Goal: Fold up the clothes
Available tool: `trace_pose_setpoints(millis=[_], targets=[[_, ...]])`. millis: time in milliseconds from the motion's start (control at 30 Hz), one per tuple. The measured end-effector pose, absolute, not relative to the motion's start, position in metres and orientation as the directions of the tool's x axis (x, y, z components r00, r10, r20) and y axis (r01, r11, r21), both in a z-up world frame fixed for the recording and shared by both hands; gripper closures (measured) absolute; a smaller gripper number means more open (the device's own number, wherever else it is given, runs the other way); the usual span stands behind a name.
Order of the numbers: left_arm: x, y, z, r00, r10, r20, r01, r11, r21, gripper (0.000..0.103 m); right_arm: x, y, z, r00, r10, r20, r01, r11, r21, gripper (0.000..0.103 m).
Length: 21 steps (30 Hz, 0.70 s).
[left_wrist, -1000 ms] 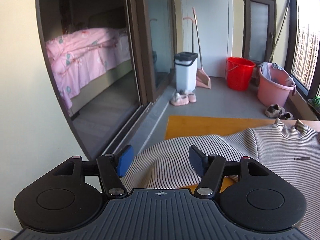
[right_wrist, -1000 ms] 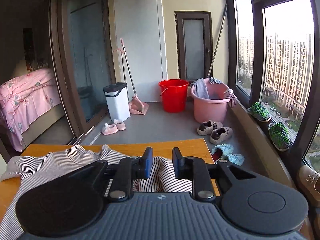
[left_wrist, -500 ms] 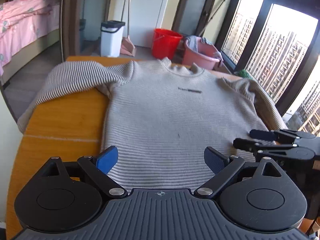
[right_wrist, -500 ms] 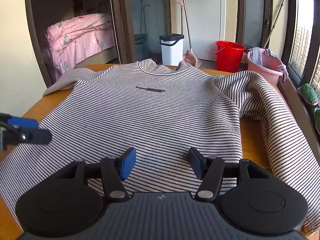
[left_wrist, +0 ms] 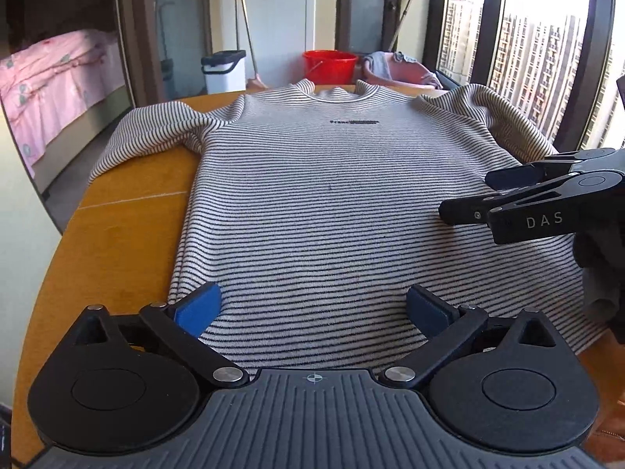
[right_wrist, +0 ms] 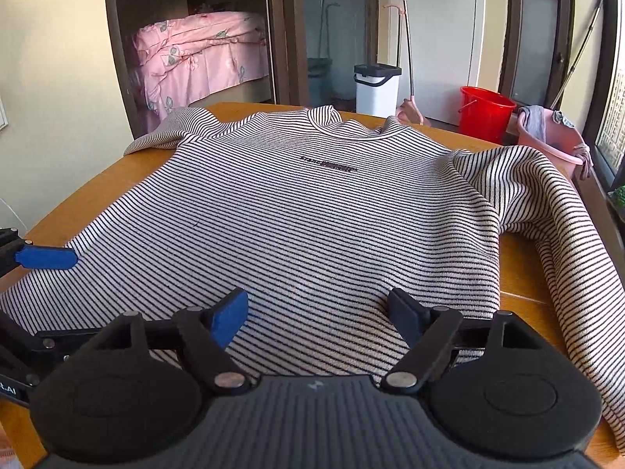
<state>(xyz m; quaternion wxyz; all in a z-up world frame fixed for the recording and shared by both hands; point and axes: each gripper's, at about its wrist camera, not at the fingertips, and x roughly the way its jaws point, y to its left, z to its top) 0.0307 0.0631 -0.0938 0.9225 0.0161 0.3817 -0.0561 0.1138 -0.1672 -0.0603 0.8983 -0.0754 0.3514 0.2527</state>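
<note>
Both grippers hang over the near hem of the striped sweater [left_wrist: 332, 203] with nothing between their fingers. In the left wrist view the left gripper [left_wrist: 312, 308] fills the lower centre of the frame, its jaws opening, blue pads set wide over the bottom edge of the cloth. The right gripper [right_wrist: 318, 314] sits the same way at the lower centre of its own view, jaws also opening, not quite as wide; seen from the left camera it reaches in from the right edge of the frame, above the sweater's body. Neither pad presses on fabric.

The sweater lies face up and flat on the wooden table [left_wrist: 117, 234], collar at the top centre of both views, which suits a first fold: the body is smooth and both hem corners lie within reach of the fingers. Judged from this layout, the hands are lining up for the hem, one to each side.

Edges matter here. One sleeve [left_wrist: 144, 133], at the upper left of the left view, drapes toward the table's rim; the other sleeve [right_wrist: 547, 211], at the right of the right view, is bunched and runs down along the table's far side. Bare wood shows at the left, giving room to swing a sleeve inward. The bucket [right_wrist: 484, 111] and bin [right_wrist: 377, 88] stand well apart on the floor.
</note>
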Motion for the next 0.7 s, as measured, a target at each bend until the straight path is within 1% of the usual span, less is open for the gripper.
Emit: trace_pose_setpoints(millis=[133,200,267,300,400,500,567,600,633,700], targets=[[0.027,0.058,-0.087,0.674,-0.121,-0.729,0.13,0.991,-0.044,0.0,0.099,-0.171,-0.058,0.621,0.403,-0.673,-0.518,0.855,0.034,0.022],[0.032,0.062,-0.078,0.659,-0.184,-0.73,0.142,0.983,-0.119,0.0,0.095,-0.176,-0.056,0.627,0.397,-0.671,-0.505,0.862,0.038,0.022],[0.037,0.067,-0.066,0.674,-0.247,-0.696,0.159,0.969,-0.19,0.0,0.089,-0.185,-0.048,0.647,0.397,-0.651,-0.478,0.876,0.059,0.022],[0.037,0.068,-0.059,0.7,-0.257,-0.666,0.167,0.966,-0.198,0.0,0.085,-0.191,-0.044,0.658,0.401,-0.637,-0.466,0.881,0.073,0.022],[0.044,0.067,-0.047,0.766,-0.258,-0.59,0.172,0.965,-0.198,0.0,0.074,-0.203,-0.031,0.693,0.399,-0.601,-0.44,0.894,0.085,0.022],[0.064,0.067,-0.053,0.777,-0.256,-0.576,0.146,0.962,-0.231,0.0,0.073,-0.208,-0.035,0.688,0.367,-0.626,-0.411,0.908,0.08,0.022],[0.078,0.067,-0.063,0.761,-0.242,-0.602,0.112,0.963,-0.245,0.0,0.075,-0.212,-0.047,0.667,0.346,-0.66,-0.384,0.919,0.094,0.021],[0.081,0.068,-0.071,0.747,-0.243,-0.619,0.099,0.961,-0.258,0.0,0.076,-0.212,-0.052,0.661,0.348,-0.665,-0.377,0.92,0.106,0.016],[0.084,0.069,-0.078,0.73,-0.25,-0.636,0.088,0.958,-0.274,0.0,0.076,-0.213,-0.057,0.656,0.349,-0.669,-0.371,0.921,0.117,0.009],[0.084,0.069,-0.089,0.715,-0.262,-0.648,0.091,0.954,-0.285,0.0,0.075,-0.207,-0.061,0.655,0.33,-0.68,-0.365,0.926,0.098,0.0]])
